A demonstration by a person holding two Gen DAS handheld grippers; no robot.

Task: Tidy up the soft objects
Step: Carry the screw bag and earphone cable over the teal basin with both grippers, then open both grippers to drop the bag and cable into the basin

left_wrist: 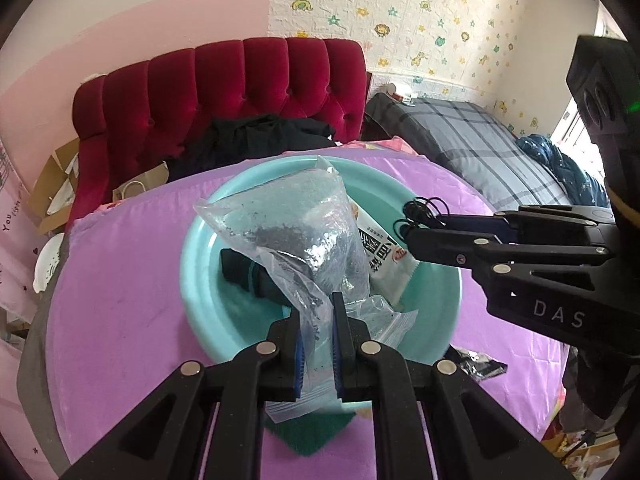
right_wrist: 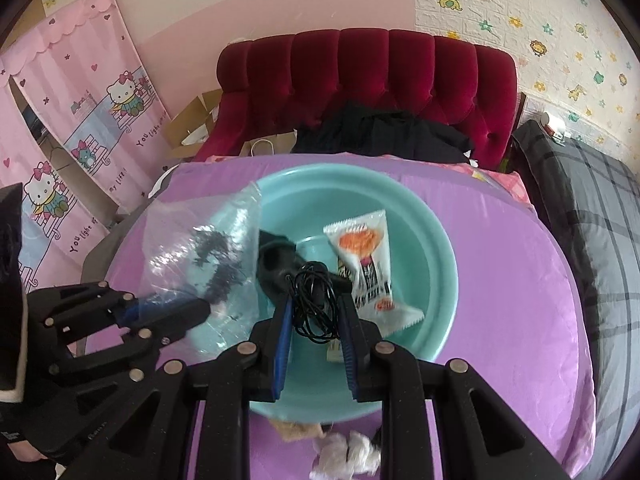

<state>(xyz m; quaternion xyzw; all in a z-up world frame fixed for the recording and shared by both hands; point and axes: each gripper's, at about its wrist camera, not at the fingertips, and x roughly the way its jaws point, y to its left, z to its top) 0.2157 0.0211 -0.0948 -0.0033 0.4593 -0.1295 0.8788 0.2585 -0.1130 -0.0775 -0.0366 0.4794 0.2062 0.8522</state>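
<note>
My left gripper is shut on the neck of a clear plastic bag with dark granules inside, held up over a teal basin. In the right wrist view the same bag hangs from the left gripper over the basin's left rim. My right gripper is shut on a coiled black cable above the basin. From the left wrist view, the cable loops out past the right gripper. A white snack packet and a dark folded item lie inside the basin.
The basin stands on a round table with a purple cloth. A white fluffy wad and a tan piece lie near the table's front edge, with a green cloth and a black packet nearby. A red sofa stands behind.
</note>
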